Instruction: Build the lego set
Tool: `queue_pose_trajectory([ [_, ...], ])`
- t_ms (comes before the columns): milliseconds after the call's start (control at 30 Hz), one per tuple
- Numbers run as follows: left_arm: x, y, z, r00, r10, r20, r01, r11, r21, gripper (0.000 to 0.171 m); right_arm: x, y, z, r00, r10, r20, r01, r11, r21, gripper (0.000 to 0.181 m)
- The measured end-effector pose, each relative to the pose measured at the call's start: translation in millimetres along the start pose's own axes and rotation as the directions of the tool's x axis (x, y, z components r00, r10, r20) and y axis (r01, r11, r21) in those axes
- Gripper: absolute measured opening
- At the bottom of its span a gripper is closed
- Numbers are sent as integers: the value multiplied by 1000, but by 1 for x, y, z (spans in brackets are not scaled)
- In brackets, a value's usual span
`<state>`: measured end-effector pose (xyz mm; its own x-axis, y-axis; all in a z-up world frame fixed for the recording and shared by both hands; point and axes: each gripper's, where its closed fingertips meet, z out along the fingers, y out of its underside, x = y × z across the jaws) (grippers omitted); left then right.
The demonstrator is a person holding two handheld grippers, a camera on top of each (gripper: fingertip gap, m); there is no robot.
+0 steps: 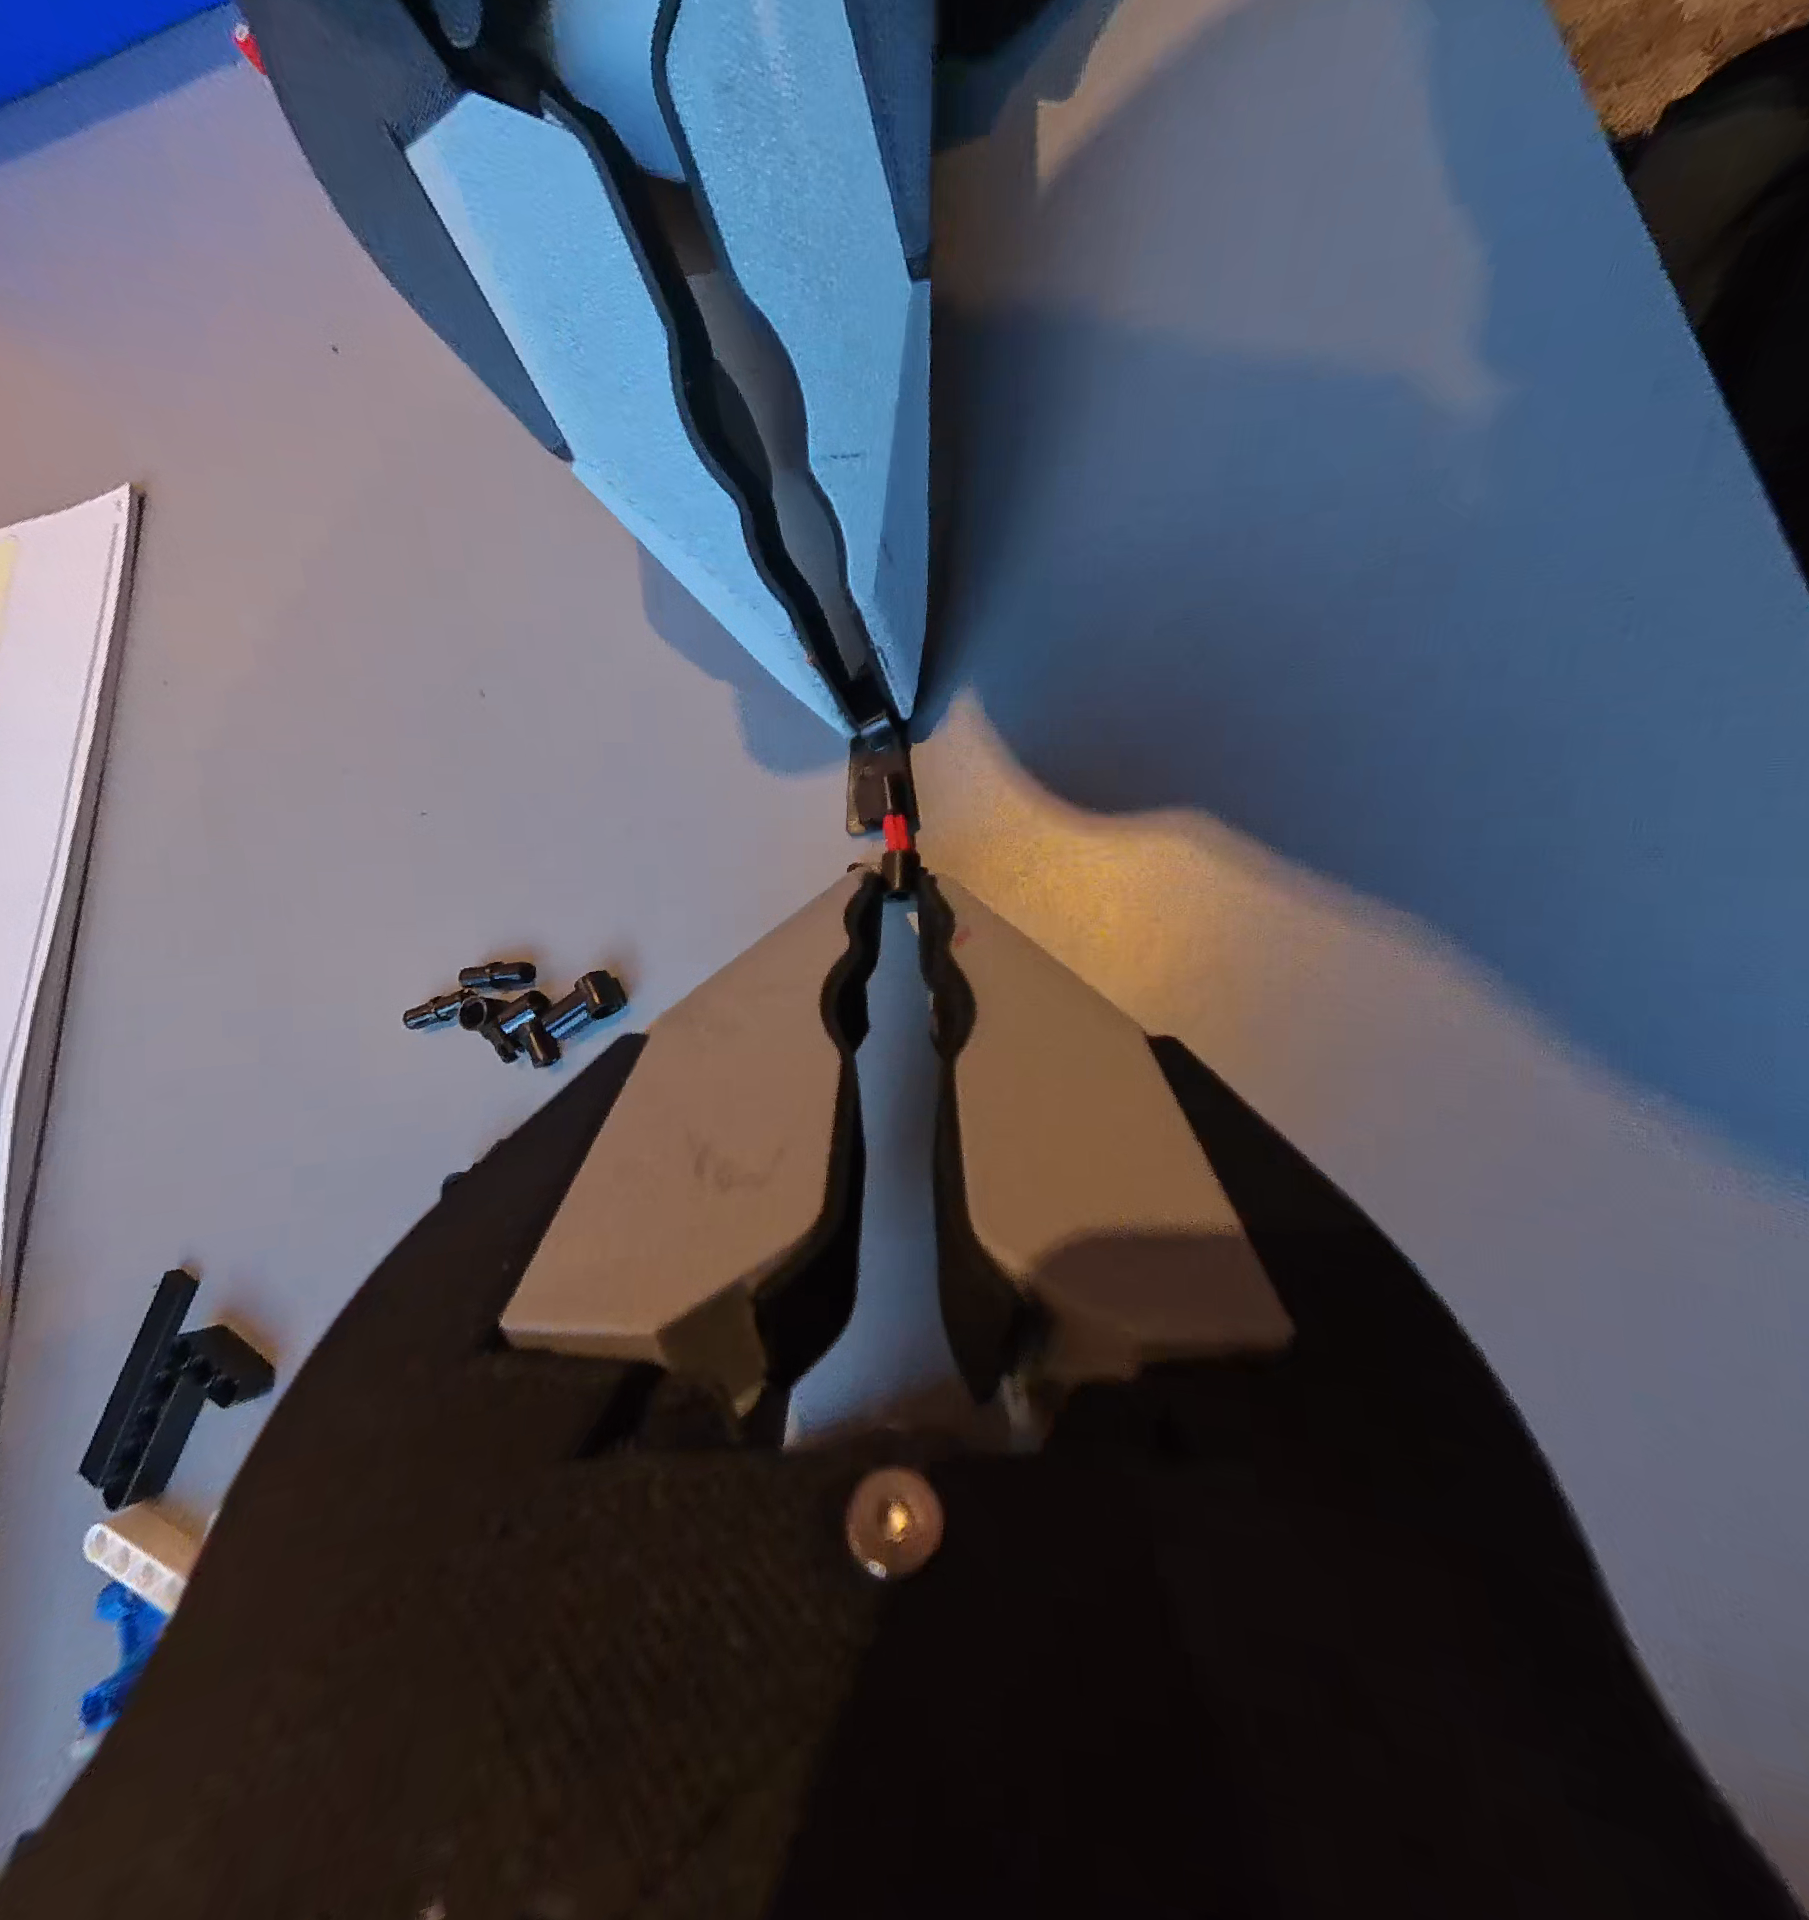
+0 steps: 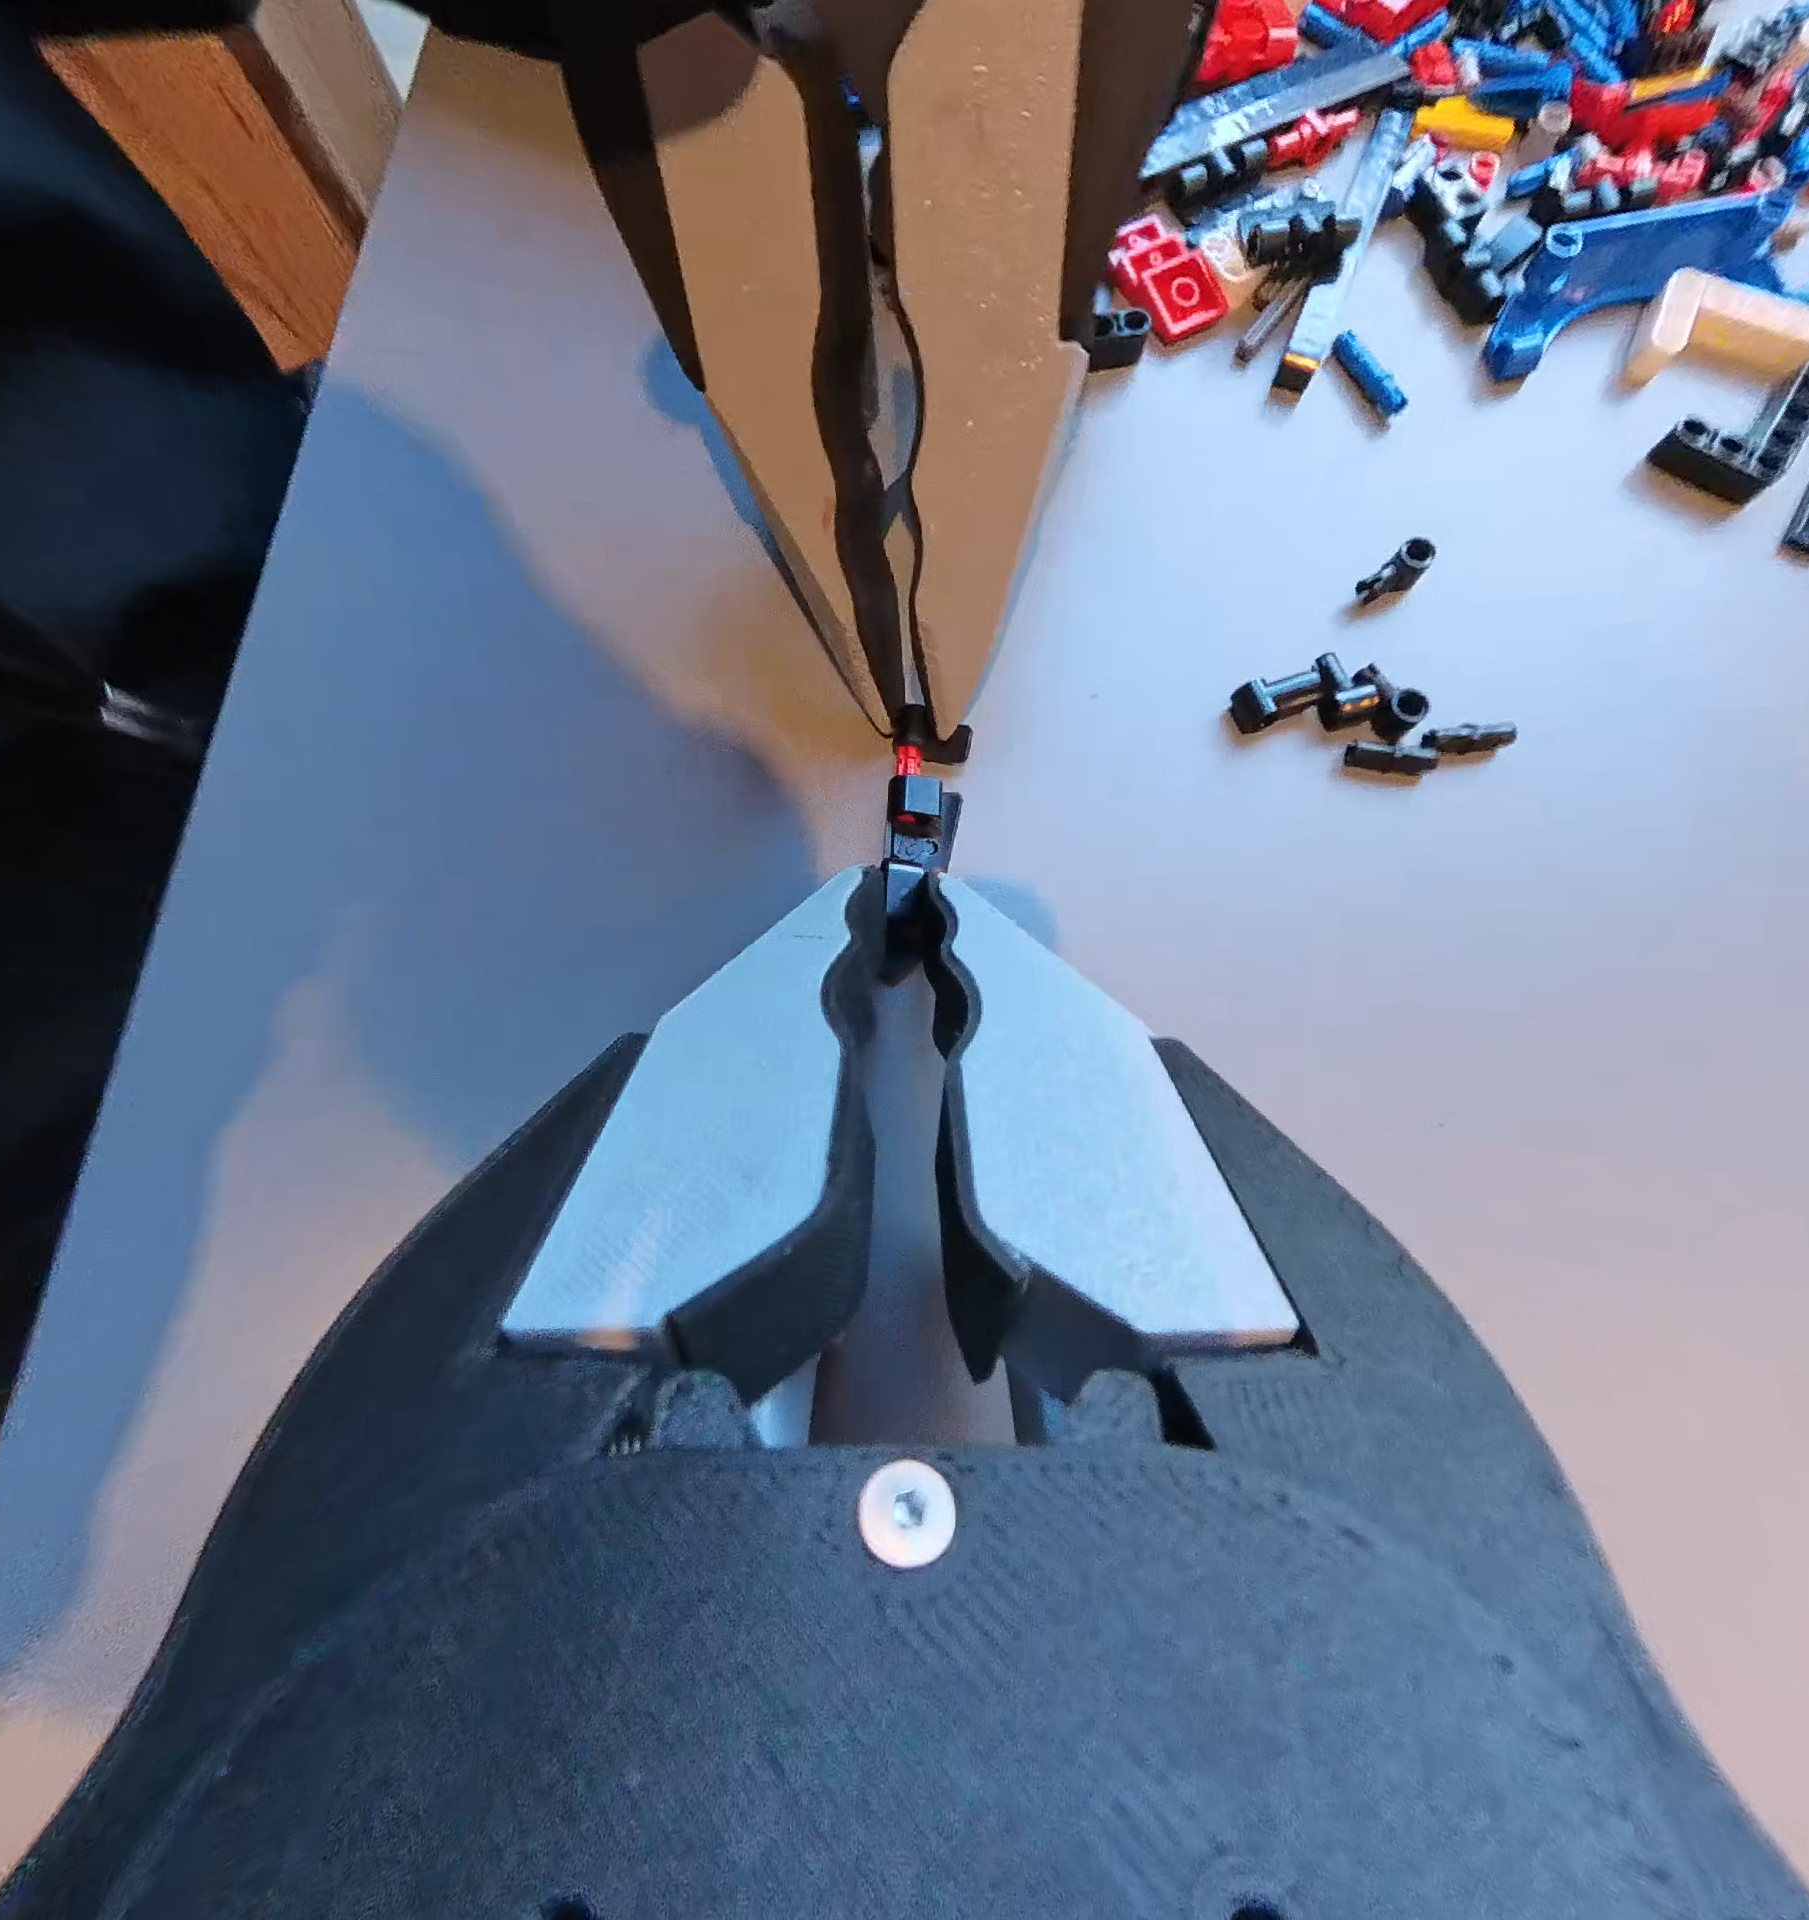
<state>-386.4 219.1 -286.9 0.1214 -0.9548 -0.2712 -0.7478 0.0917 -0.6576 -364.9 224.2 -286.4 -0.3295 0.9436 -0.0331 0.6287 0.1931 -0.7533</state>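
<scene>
Right now we hold two small pieces tip to tip above the grey table point(image 2: 1295, 1143), near its edge on the side where a wooden frame shows. Our left gripper point(image 1: 898, 883) is nearly closed, its tips pinching a small black connector point(image 1: 896, 869) with a red axle point(image 1: 893, 828) poking forward from it. Our right gripper point(image 2: 905, 883) is likewise closed down on a black block piece point(image 2: 915, 821), whose hole faces the axle. The red axle bridges the two parts; we cannot tell how deep it sits in the block. A cluster of black pins point(image 2: 1367, 717) lies near the middle of the table, and the big loose parts pile point(image 2: 1502, 156) sits toward the far right corner, with an instruction booklet point(image 1: 27, 883) at the left edge. We judge the main risk to be misalignment: if the two tools tilt against each other, the axle could bind or pop out of the light tip grip, and a dropped part this close to the edge could roll off. Pushing too hard could also twist the connector between our fingertips
</scene>
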Motion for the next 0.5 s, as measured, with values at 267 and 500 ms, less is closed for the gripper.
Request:
queue_pose_trajectory([
  [267, 0, 0, 0, 997, -59, -43, 59, 998, 20, 3, 3, 6, -5, 997, 72, -8, -72, 997, -3, 4],
  [500, 0, 0, 1, 994, -94, -51, 95, 995, 14, 4, -3, 1, 2, 999, 39, -8, -39, 999, 3, 4],
])
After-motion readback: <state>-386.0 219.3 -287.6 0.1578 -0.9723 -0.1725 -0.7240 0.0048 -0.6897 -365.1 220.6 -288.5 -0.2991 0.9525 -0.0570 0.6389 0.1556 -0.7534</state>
